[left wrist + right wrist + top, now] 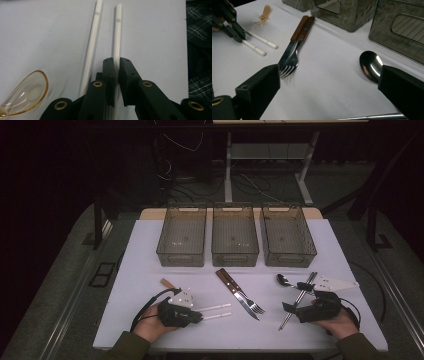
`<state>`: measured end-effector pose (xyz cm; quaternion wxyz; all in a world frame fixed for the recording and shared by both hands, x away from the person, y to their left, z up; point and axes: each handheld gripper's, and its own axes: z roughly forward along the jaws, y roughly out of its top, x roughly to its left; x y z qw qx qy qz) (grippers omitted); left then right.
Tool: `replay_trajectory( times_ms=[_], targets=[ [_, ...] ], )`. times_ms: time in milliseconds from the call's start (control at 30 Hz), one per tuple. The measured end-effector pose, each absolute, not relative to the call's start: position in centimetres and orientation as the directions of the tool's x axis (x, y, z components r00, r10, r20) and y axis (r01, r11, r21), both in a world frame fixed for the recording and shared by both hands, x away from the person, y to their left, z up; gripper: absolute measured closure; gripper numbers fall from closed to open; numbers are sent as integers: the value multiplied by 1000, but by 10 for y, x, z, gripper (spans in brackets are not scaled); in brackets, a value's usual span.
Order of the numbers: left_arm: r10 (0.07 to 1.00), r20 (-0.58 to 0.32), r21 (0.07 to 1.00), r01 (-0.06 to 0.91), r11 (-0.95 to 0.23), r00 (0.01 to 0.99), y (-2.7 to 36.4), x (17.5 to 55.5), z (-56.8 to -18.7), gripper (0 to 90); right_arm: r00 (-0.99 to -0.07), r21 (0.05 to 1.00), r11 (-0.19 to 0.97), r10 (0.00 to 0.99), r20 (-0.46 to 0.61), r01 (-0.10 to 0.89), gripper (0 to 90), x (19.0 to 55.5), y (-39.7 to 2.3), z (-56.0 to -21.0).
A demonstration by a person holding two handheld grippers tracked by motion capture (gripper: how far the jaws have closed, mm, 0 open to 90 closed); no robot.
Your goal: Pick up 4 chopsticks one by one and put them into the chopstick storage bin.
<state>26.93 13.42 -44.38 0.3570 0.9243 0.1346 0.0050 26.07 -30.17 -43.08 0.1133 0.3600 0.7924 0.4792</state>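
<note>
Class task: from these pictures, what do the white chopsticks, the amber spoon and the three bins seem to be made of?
Chopsticks: probably plastic or melamine; smooth, uniformly white, small printed mark. The left gripper is shut on one. Amber spoon: likely clear plastic; the table shows through its glossy bowl. Bins: likely smoky translucent plastic; ribbed bottoms show through the walls.

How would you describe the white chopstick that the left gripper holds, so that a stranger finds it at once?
Start at the white table and go to its near left part, where the left gripper is. Two white chopsticks lie side by side there. The held chopstick runs between the black jaws, which press on it; the other chopstick lies free beside them, toward the amber plastic spoon.
</note>
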Motion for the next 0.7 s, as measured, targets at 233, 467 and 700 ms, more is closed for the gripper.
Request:
replay_trajectory(
  times_ms=[233, 467, 700],
  targets=[
    [249, -99, 668, 249, -701, 964, 136, 270, -445, 836, -718, 842, 285, 676, 162, 458, 41, 261, -301, -431],
    [259, -120, 666, 271, -695, 958, 135, 272, -444, 839, -718, 843, 285, 677, 161, 457, 41, 261, -302, -431],
    [280, -144, 678, 300, -671, 949, 134, 272, -438, 839, -716, 842, 283, 679, 162, 459, 41, 260, -302, -430]
  ],
)
